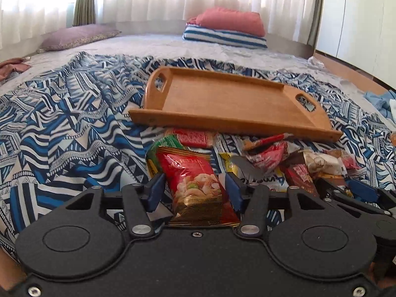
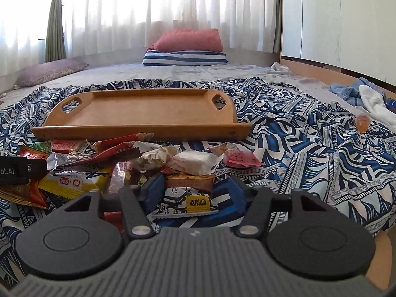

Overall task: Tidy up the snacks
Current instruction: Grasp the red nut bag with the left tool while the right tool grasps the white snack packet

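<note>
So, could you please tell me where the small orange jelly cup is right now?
In the right wrist view, the small orange jelly cup lies alone at far right on the blue-and-white patterned cloth, well right of the wooden tray.

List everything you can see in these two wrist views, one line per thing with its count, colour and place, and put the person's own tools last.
wooden tray: one, light brown, empty, on the blanket beyond the snacks
snack packets: a loose pile, too many overlapping to count, mixed colours, before the tray
red nut packet: one, red and gold, between the left tongs' fingers
brown-and-white packet: one, between the right tongs' fingers
patterned blanket: one, blue and white, over the bed
pillows: two stacked, red on striped, far end
purple pillow: one, far left
small cup: one, orange, right
left tongs: black, blue pads
right tongs: black, blue pads
</note>
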{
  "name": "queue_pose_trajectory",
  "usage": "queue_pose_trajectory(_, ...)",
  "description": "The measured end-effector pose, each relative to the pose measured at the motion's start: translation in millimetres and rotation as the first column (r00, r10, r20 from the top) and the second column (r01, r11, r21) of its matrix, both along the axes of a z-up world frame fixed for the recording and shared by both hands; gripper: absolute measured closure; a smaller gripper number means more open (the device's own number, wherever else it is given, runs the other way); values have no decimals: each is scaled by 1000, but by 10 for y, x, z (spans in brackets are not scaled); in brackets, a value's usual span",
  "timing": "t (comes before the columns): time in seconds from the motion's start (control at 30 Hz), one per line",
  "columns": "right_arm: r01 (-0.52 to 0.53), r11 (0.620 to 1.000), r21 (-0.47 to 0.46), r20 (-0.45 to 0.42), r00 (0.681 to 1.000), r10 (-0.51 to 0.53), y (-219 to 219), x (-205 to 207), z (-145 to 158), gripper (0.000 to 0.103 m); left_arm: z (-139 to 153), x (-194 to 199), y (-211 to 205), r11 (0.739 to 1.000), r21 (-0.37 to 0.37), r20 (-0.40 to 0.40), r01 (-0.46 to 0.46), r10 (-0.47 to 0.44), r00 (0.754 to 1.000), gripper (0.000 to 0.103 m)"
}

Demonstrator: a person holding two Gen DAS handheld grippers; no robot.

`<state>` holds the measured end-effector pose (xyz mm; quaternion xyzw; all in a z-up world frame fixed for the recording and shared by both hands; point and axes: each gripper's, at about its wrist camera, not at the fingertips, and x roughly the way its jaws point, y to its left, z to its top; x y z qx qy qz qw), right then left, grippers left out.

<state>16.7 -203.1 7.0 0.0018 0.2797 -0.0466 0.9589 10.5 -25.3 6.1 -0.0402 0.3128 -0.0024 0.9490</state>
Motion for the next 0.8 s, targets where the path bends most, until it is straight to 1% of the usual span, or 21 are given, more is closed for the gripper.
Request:
queue_pose_trajectory(0.03,-2,1000,-1,-7,1000,2,13,13,-14,38,-3,-1,1,1000,-1,1,5,-5,1000,56)
queue_pose_trajectory(0.07,-6,1000,-4,-14,1000,6,30,21,-25,45,11,-14,7,1000,-3,5,9,-9,1000,57)
queue_pose_trajectory(0.13,-6,1000,-20,-16,1000,6,67,11,-20,53,58,-49,24,1000,-14,14,16,-16,1000,59)
queue_pose_trajectory(0.2,-11,1000,-23,-16,1000,10,84,-21,6,53,119,-101,41,1000,-19,33,23,-22,999,59)
queue_pose_trajectory(0.3,-1,1000,-4,-21,1000,1,57,-79,51,54,220,-166,63,999,-11,61,31,-30,998,59)
queue_pose_trajectory(0.43,11,1000,20,-26,1000,-11,-2,-174,137,55,324,-206,109,999,-21,83,30,-29,996,59)
queue_pose_trajectory(0.5,11,1000,26,-12,1000,-11,-24,-233,191,55,364,-212,140,999,-27,89,26,-24,996,59)
queue_pose_trajectory(0.63,1,1000,7,28,1000,-1,-25,-300,314,55,423,-194,204,997,-65,88,32,-27,996,59)
queue_pose_trajectory(0.73,-6,1000,4,56,998,5,-34,-303,412,55,492,-164,211,998,-48,104,47,-42,994,59)
queue_pose_trajectory(0.8,-10,1000,-16,81,997,12,-29,-278,475,55,548,-118,222,996,-62,106,62,-55,993,59)
